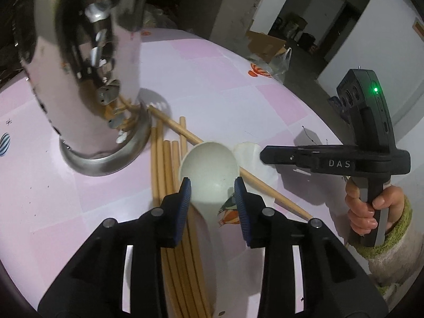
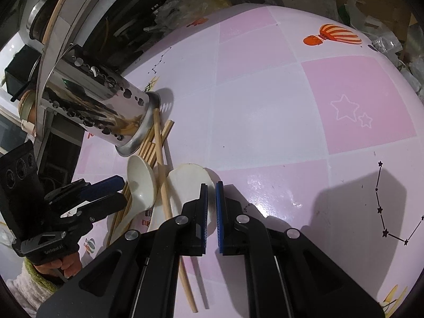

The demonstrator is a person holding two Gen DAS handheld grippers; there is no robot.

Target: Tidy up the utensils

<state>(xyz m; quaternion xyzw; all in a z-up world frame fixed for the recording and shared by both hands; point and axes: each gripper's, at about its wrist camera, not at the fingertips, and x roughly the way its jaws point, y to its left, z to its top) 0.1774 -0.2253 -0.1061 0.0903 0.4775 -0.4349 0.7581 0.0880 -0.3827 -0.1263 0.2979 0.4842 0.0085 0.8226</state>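
Observation:
A perforated steel utensil holder (image 1: 87, 79) (image 2: 98, 100) stands upright on the pink checked table. Several wooden chopsticks (image 1: 164, 164) (image 2: 151, 145) lie at its base, and one long chopstick (image 1: 185, 132) (image 2: 161, 175) crosses them. A white ceramic spoon (image 1: 208, 169) (image 2: 140, 182) rests on the chopsticks. My left gripper (image 1: 212, 193) (image 2: 123, 190) straddles its neck, open, with the pads clear of it. A second white spoon (image 1: 249, 151) (image 2: 188, 182) lies to the right. My right gripper (image 2: 211, 201) (image 1: 265, 153) is shut, its tips just over that spoon's edge.
The pink and white checked tablecloth (image 2: 278, 106) stretches wide to the right of the utensils. Cardboard boxes and plastic bags (image 1: 267, 47) sit past the far table edge. A hand in a fuzzy sleeve (image 1: 371, 206) holds the right gripper's handle.

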